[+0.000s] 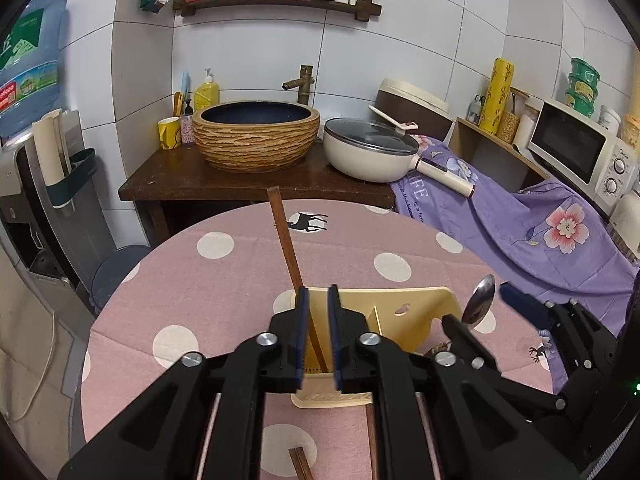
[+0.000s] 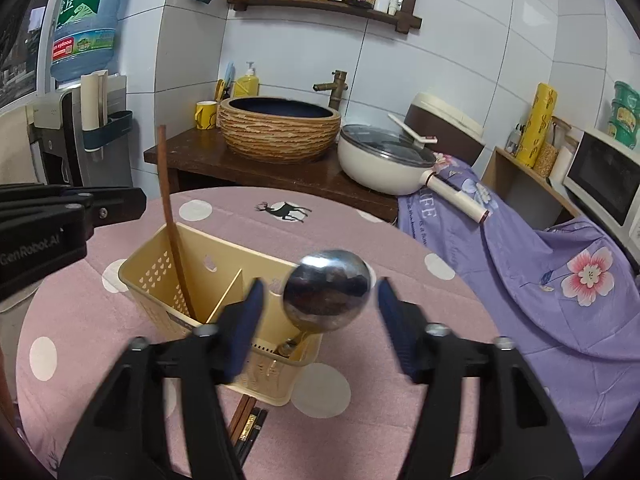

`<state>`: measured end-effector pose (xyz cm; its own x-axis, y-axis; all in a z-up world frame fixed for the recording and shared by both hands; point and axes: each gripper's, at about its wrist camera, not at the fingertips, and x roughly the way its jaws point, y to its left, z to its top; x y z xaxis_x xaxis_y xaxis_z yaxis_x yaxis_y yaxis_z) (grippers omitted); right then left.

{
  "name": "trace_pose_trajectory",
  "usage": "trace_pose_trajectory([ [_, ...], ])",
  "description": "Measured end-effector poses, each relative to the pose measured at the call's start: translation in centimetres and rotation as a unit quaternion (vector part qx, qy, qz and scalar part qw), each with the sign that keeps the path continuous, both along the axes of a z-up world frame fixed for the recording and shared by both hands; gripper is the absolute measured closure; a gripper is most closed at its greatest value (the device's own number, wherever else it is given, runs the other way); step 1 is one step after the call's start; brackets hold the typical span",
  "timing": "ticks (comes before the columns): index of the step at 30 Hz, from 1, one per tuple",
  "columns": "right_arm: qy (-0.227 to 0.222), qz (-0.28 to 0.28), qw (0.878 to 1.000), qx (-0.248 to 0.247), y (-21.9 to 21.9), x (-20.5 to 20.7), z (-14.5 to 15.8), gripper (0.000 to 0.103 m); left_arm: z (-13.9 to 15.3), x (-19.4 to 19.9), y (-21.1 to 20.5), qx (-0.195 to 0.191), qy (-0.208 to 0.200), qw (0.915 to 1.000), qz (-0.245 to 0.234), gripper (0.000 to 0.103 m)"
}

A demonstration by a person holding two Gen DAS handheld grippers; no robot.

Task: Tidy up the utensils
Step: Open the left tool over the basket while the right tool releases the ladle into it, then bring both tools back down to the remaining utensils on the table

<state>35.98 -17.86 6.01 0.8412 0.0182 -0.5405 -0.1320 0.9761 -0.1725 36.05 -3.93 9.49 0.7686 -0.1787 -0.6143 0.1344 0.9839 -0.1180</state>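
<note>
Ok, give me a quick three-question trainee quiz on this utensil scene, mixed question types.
1. True or false: the spoon stands bowl-up in the caddy.
2. Where is the upright chopstick? A) in the spoon's compartment B) in the other compartment, across the divider C) flat on the table
3. Fill in: the right fingers are ____ (open or shut).

Key: 1 true; 2 B; 3 open, spread wide either side of the spoon without touching it.
</note>
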Motion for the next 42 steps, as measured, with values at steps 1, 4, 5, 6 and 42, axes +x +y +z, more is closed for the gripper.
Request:
trace_pose_trajectory([
  [1, -0.012, -0.001, 1.0, 0.0, -0.1, -0.4, 0.2, 0.03, 0.2, -0.4, 0.1, 0.001, -0.006, 1.0, -0.001, 0.074],
  [4, -0.021, -0.002, 1.0, 0.009, -0.6, -1.5, 0.7, 0.03, 0.9, -2.3, 0.9, 0.007, -0.035, 0.9993, 0.008, 0.041],
  [5, -0.023, -0.005, 1.0, 0.013, -0.8, -2.0, 0.9, 0.03, 1.0, -3.1, 1.2, 0.01, -0.042, 0.999, 0.013, 0.035],
  [6, -0.026, -0.008, 0.999, 0.02, -1.0, -2.7, 1.0, 0.03, 0.9, -3.8, 1.5, 0.016, -0.045, 0.9987, 0.018, 0.029],
  [42, 0.223, -0.035, 0.972, 0.067, 0.9, -7.7, -14.7, 0.054, -16.9, -11.3, 2.1, 0.044, 0.136, 0.9896, 0.015, 0.045],
])
